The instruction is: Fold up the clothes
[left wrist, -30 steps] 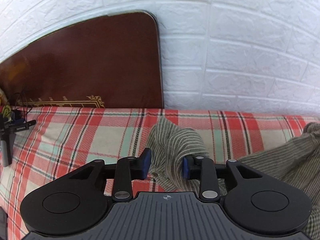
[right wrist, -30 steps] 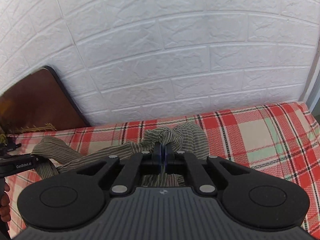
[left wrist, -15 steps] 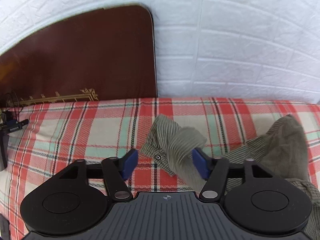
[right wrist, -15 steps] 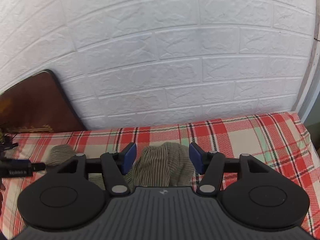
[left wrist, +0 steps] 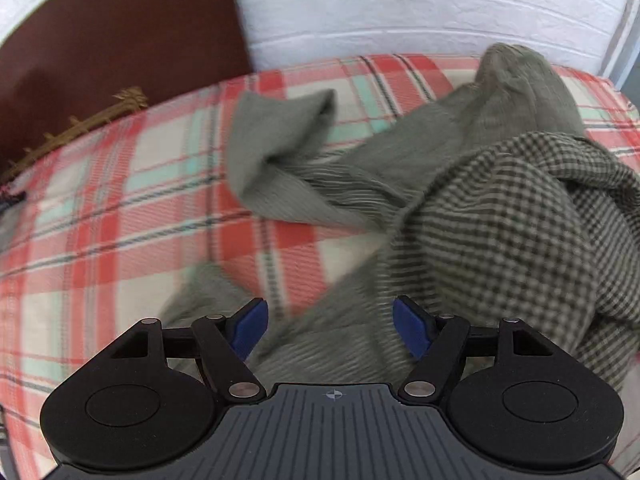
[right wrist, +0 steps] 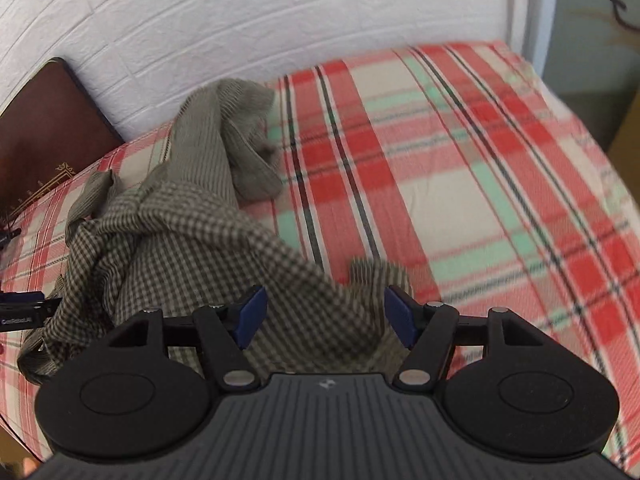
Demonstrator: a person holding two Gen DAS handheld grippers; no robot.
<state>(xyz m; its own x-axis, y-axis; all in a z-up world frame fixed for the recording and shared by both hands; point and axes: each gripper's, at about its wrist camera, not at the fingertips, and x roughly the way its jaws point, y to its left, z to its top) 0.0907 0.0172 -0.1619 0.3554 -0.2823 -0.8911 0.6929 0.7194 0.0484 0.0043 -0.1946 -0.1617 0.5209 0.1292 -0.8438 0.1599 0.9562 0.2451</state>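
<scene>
My left claw [left wrist: 328,330] is spread wide, holding nothing, cloth lying under the gap. My right claw [right wrist: 322,314] gapes too, over the shirt [right wrist: 192,248], which lies crumpled on the plaid bed [right wrist: 460,184], bunched from my nine to eleven o'clock toward the wall [right wrist: 240,20].

A home bedroom: plaid-sheeted bed [right wrist: 460,168], dark wooden headboard [left wrist: 120,48], white brick wall [right wrist: 240,12].
</scene>
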